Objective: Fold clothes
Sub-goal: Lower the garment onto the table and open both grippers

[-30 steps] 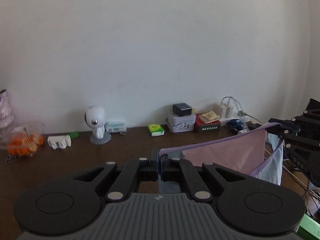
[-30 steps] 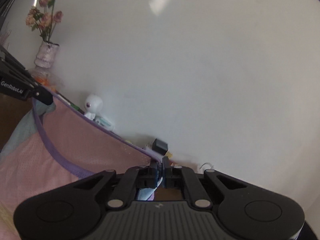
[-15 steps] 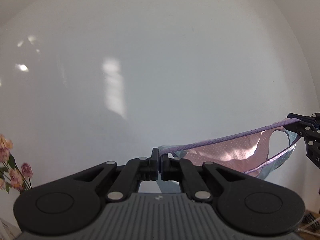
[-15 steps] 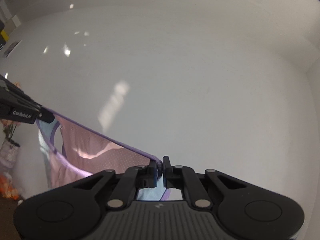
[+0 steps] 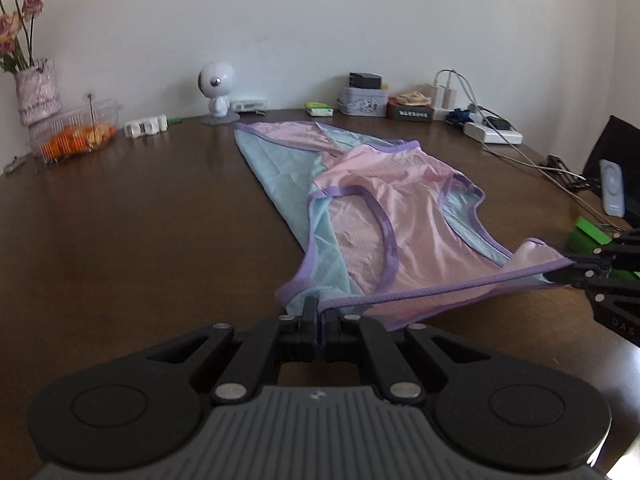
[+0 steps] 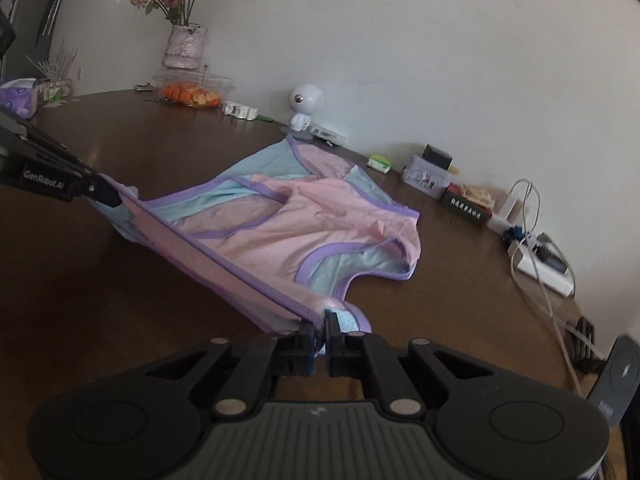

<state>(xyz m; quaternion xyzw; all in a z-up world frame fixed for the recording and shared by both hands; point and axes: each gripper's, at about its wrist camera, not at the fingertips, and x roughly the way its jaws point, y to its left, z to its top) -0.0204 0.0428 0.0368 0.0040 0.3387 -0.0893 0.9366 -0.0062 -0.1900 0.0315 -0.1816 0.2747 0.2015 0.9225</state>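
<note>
Brown table [image 5: 120, 220] | vest [image 5: 360, 184] lengthwise toward wall | both tools clenching its near hem

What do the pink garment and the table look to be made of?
Pink garment: thin, slightly shiny knit with a fine dotted mesh texture, likely synthetic, bound in purple trim. Table: dark brown wood or veneer, glossy; it mirrors the wall's light.

A pink and blue top with purple edges [image 6: 304, 220] lies on the dark brown wooden desk [image 6: 140, 152]. The black right gripper [image 6: 320, 332] pinches one corner. The black left gripper [image 6: 108, 196] pinches the other corner.
</note>
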